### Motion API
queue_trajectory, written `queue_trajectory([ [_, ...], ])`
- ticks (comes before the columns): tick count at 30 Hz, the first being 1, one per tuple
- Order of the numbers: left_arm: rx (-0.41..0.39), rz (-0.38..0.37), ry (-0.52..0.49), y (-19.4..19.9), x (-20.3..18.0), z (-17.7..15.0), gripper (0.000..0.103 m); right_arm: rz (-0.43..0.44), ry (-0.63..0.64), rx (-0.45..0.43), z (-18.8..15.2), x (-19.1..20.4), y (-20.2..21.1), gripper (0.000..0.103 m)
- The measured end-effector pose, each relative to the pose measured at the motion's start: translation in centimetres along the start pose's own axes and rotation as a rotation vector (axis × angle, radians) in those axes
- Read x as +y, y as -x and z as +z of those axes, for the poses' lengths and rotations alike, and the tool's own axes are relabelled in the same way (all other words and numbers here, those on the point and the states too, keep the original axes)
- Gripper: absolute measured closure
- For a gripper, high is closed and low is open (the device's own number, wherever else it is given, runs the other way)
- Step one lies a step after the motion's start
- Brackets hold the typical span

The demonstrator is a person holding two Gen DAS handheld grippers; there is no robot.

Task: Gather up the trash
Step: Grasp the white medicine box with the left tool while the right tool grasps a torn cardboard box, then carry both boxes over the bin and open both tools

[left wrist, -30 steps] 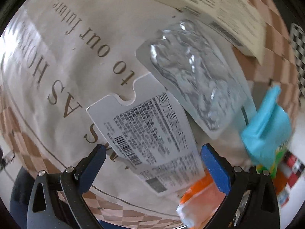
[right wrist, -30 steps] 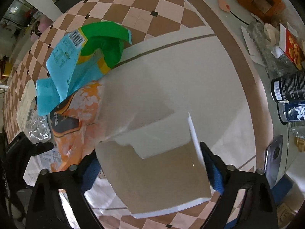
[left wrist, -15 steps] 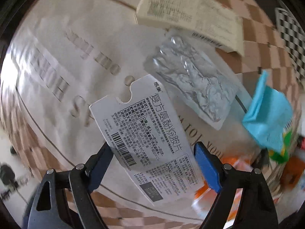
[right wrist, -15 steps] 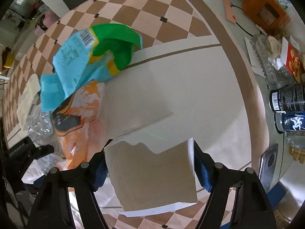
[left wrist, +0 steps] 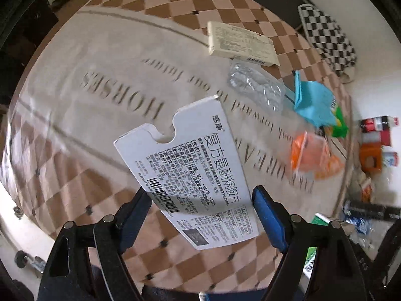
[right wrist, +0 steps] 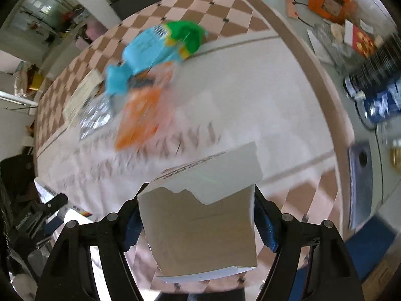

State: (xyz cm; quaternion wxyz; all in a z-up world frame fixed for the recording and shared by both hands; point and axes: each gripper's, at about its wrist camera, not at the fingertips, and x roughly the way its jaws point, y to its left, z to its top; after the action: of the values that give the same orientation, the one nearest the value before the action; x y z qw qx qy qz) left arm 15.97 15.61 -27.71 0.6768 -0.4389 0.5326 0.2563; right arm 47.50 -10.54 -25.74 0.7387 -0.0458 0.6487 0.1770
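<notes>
My left gripper [left wrist: 200,215] is shut on a flattened white medicine box [left wrist: 190,165] with a barcode and holds it above the table. My right gripper [right wrist: 198,220] is shut on a torn open white cardboard box [right wrist: 203,215], also lifted. On the tablecloth lie a crumpled foil blister pack [left wrist: 255,87], a cream leaflet box [left wrist: 240,42], a blue and green snack bag [left wrist: 315,105] and an orange wrapper [left wrist: 310,153]. The same bag [right wrist: 160,47] and orange wrapper [right wrist: 142,118] show blurred in the right wrist view.
The round table has a checkered cloth [left wrist: 105,173] with printed lettering. At its right side stand cans [right wrist: 376,87], an orange box [right wrist: 328,0], a phone [right wrist: 361,173] and other clutter. A checkered chair cushion [left wrist: 328,40] is beyond the table. The left gripper's body shows in the right view [right wrist: 37,215].
Both grippers have lifted and pulled back from the table with their boxes. The trash left on the cloth now looks smaller and farther away.
</notes>
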Motion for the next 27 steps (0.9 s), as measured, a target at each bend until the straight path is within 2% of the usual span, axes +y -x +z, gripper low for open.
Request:
queue_trajectory([
  [1,-0.003,-0.009,-0.004,0.3,-1.0,0.0,0.023,0.011,0.002,-0.005,-1.7,0.7,0.4,0.026],
  [5,-0.027,-0.031,-0.037,1.5,-0.2,-1.1,0.023,0.024,0.008,-0.021,-7.0,3.1,0.9,0.026],
  [11,-0.029,-0.097,-0.098,1.6,3.3,-4.0,0.023,0.019,-0.032,-0.058,-15.3,6.4,1.1,0.026],
  [13,-0.017,-0.124,-0.13,2.2,5.5,-5.9,0.023,0.015,-0.034,-0.073,-18.2,7.3,1.5,0.026],
  [17,0.028,-0.159,-0.178,2.8,9.4,-10.9,0.023,0.026,-0.045,-0.062,-26.4,8.1,0.8,0.026],
  [19,0.066,-0.159,-0.191,2.5,11.5,-13.9,0.023,0.019,-0.039,-0.033,-30.0,8.0,-0.2,0.026],
  [23,0.151,-0.137,-0.179,-0.7,14.8,-18.2,0.025,0.007,-0.056,0.077,-36.9,6.6,-5.7,0.026],
  [27,0.211,-0.064,-0.175,-8.9,17.6,-20.6,0.026,0.012,-0.096,0.178,-41.5,4.5,-14.1,0.026],
])
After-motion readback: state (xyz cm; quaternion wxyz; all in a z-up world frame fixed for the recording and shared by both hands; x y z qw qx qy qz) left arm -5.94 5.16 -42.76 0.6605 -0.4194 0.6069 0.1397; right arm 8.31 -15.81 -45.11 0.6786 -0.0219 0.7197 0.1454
